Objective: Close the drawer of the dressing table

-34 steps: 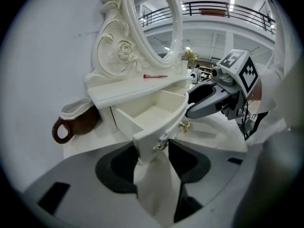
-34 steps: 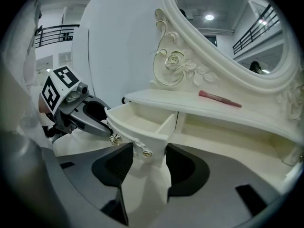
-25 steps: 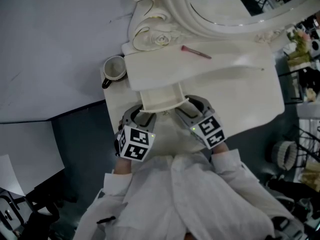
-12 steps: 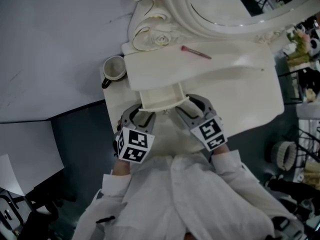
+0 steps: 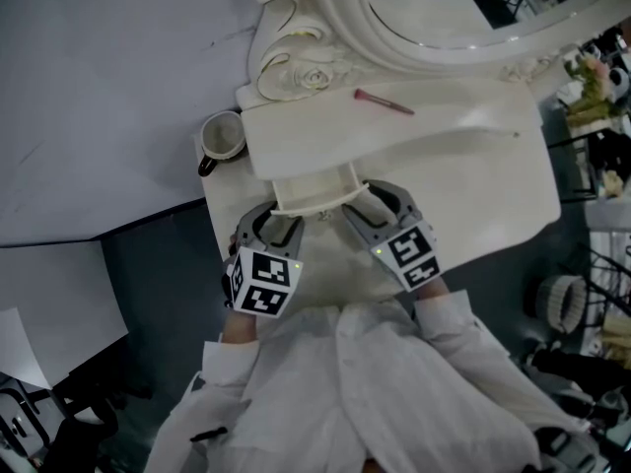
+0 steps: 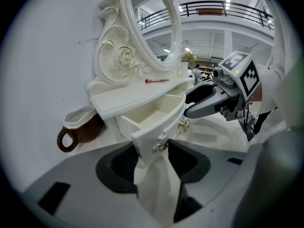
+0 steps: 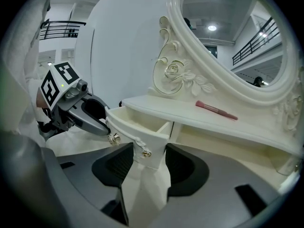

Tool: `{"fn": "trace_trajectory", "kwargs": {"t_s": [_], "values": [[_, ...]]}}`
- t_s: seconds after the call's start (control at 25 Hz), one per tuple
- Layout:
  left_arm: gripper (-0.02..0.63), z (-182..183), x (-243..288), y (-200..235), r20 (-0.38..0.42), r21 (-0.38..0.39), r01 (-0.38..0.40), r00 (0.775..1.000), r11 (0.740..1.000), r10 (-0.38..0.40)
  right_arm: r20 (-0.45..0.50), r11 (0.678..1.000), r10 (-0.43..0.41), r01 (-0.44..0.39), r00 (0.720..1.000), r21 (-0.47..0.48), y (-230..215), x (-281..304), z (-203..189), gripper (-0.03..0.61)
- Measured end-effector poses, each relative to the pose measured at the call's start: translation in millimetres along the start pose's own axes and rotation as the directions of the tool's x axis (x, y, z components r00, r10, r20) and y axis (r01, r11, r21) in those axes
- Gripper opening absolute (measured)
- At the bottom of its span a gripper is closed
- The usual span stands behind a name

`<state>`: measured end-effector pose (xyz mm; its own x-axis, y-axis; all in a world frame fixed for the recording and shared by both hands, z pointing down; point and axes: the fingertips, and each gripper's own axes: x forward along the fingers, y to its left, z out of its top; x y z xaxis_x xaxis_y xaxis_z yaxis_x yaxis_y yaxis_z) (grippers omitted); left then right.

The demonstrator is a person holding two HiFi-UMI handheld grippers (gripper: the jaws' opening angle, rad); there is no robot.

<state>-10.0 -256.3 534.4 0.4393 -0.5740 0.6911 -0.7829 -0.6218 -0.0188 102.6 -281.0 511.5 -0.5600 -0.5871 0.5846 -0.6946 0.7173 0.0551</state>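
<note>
The small white dressing table [image 5: 463,166] has its drawer [image 5: 314,191] pulled out toward me. In the left gripper view, the drawer [image 6: 156,108] front's left end with a gold knob [image 6: 157,147] lies between the wide jaws of my left gripper [image 6: 153,148]. In the right gripper view, the drawer [image 7: 137,122] front's other end and its knob [image 7: 146,153] sit between the jaws of my right gripper [image 7: 148,148]. Seen from the head view, my left gripper [image 5: 280,217] and right gripper [image 5: 373,197] flank the drawer front. Both are open, with nothing gripped.
A brown and white mug [image 5: 223,136] stands at the table's left, beside the drawer. A pink brush [image 5: 385,101] lies on the tabletop under the oval mirror [image 5: 444,18]. A white wall panel [image 5: 108,77] is at the left, dark floor [image 5: 158,274] below.
</note>
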Motion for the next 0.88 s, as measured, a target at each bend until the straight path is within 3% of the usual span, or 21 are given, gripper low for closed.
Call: {"fn": "trace_trajectory", "kwargs": {"t_s": [0.48,0.72,0.88], "values": [[0.200,-4.7,5.2,0.9,-0.006,-0.044,-0.017,1.000,0.999,0.017,-0.016,0.998,-0.005,0.006,1.000,0.064,2.7,6.3,-8.1,0.209],[0.202,-8.0,4.4,14.4,-0.006,-0.141,-0.073,0.997,0.987,0.073,-0.014,0.996,-0.001,0.002,1.000,0.091,5.9,12.7,-5.2,0.209],[0.202,-6.9,6.2,17.4,-0.006,-0.147,-0.070,0.998,0.987,0.070,-0.014,0.995,-0.015,0.017,1.000,0.098,3.5,14.3,-4.3,0.209]]}}
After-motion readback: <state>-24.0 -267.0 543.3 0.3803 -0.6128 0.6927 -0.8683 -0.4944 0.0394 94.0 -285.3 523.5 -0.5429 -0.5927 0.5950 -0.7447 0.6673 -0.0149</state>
